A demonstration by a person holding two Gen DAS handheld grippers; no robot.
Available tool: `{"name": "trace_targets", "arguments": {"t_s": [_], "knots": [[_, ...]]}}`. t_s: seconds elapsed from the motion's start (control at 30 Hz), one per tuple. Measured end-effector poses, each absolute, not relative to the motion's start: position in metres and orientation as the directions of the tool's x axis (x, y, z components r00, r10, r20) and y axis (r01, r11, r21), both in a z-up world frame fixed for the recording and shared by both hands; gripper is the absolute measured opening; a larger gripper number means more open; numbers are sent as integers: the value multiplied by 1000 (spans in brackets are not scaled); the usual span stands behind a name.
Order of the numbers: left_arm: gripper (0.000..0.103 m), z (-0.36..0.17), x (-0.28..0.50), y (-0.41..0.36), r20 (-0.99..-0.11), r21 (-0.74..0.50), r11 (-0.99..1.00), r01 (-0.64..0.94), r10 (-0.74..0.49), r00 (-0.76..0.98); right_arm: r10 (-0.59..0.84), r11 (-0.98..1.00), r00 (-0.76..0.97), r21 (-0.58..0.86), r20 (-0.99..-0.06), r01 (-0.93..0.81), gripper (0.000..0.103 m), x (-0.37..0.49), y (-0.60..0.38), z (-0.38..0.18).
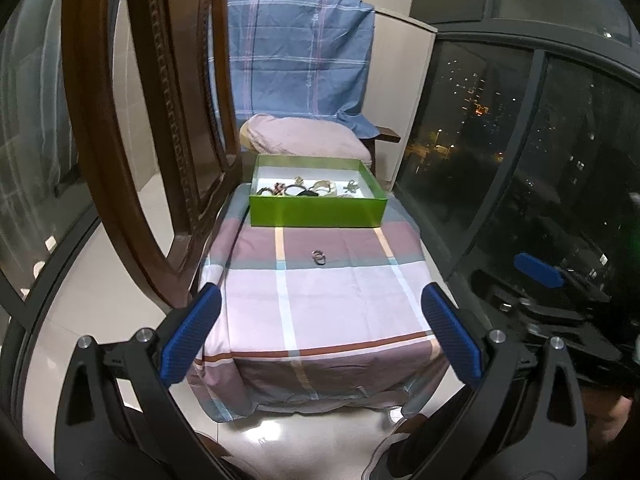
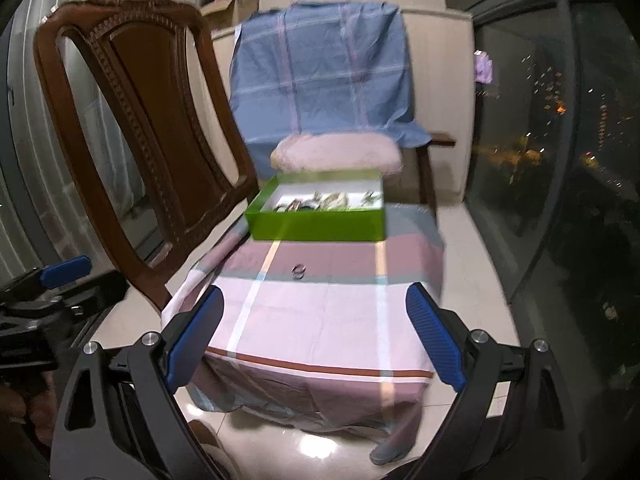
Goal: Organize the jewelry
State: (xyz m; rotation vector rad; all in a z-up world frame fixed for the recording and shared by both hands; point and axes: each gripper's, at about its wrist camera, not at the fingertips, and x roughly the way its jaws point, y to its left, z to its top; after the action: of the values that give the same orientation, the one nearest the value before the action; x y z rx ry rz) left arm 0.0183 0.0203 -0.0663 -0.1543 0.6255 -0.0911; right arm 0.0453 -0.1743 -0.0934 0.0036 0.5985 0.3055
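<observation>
A green box [image 1: 318,210] with a white inside holds several pieces of jewelry [image 1: 316,189] at the far end of a small table draped in a pink plaid cloth [image 1: 320,304]. A small loose ring-like piece [image 1: 319,257] lies on the cloth in front of the box. My left gripper [image 1: 320,336] is open and empty, held back over the table's near edge. The right wrist view is slightly blurred and shows the box [image 2: 320,222], the loose piece [image 2: 298,270] and my right gripper [image 2: 316,336], open and empty, also short of the table.
A carved wooden chair [image 1: 132,152] stands close on the left [image 2: 152,140]. Behind the table is another chair with a blue plaid cloth [image 1: 300,52] and a pink cushion [image 1: 304,138]. Dark windows [image 1: 520,152] run along the right. The floor is glossy tile.
</observation>
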Motion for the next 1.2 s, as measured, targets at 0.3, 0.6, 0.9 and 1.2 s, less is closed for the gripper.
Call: {"name": "trace_targets", "arguments": {"t_s": [0.3, 0.6, 0.9, 1.2], "knots": [[99, -87, 43, 46, -611, -208, 978, -1, -129, 781, 270, 942, 655, 52, -706, -333, 71, 174, -118, -189], [99, -115, 81, 69, -664, -219, 975, -29, -127, 737, 254, 926, 546, 39, -798, -375, 50, 252, -72, -242], [99, -125, 102, 72, -688, -216, 976, -32, -129, 714, 263, 916, 520, 40, -812, -400, 22, 268, -62, -260], [99, -132, 126, 55, -713, -185, 982, -29, -114, 692, 331, 910, 550, 106, -767, -400, 19, 248, -95, -223]]}}
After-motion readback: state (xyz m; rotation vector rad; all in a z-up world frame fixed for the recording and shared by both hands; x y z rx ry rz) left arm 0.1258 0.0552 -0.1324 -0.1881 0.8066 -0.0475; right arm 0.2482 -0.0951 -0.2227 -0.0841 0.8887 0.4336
